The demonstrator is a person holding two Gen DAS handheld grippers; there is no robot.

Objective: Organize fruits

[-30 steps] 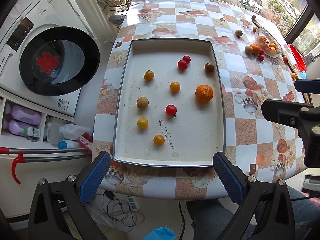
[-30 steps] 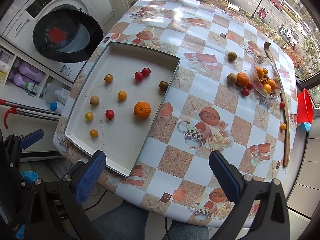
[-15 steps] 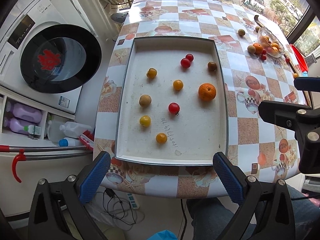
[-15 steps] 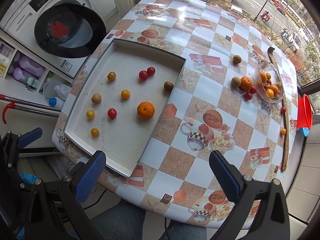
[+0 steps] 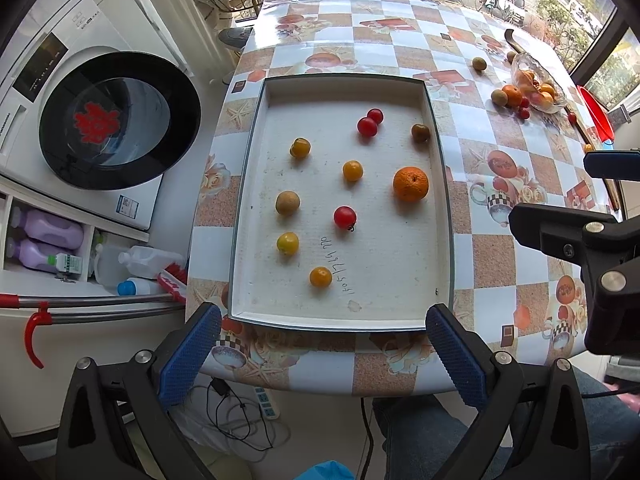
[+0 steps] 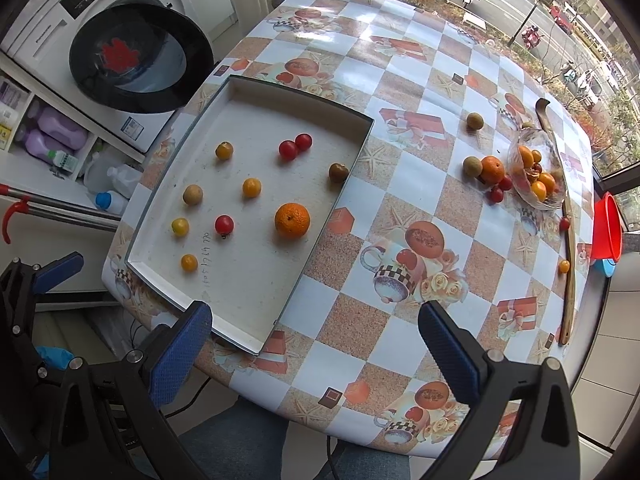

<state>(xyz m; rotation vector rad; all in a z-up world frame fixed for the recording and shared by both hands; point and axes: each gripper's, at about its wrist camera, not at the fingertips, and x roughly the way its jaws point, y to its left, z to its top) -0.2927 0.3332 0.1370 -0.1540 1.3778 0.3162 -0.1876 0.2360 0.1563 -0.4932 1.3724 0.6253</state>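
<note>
Left wrist view: my left tongs (image 5: 322,354) hang released and empty at the desk's (image 5: 484,248) near edge, directly before the tray (image 5: 240,216) of scattered fruit. Nearest is the small orange tomato (image 5: 320,277), straight ahead. Right tongs (image 6: 314,354), likewise released, sit right of the tray.

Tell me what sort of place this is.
Probably a home laundry or balcony corner by a street-side window: a front-loading washing machine with detergent bottles beneath, beside a table with a patterned oilcloth holding a tray of fruit.
</note>
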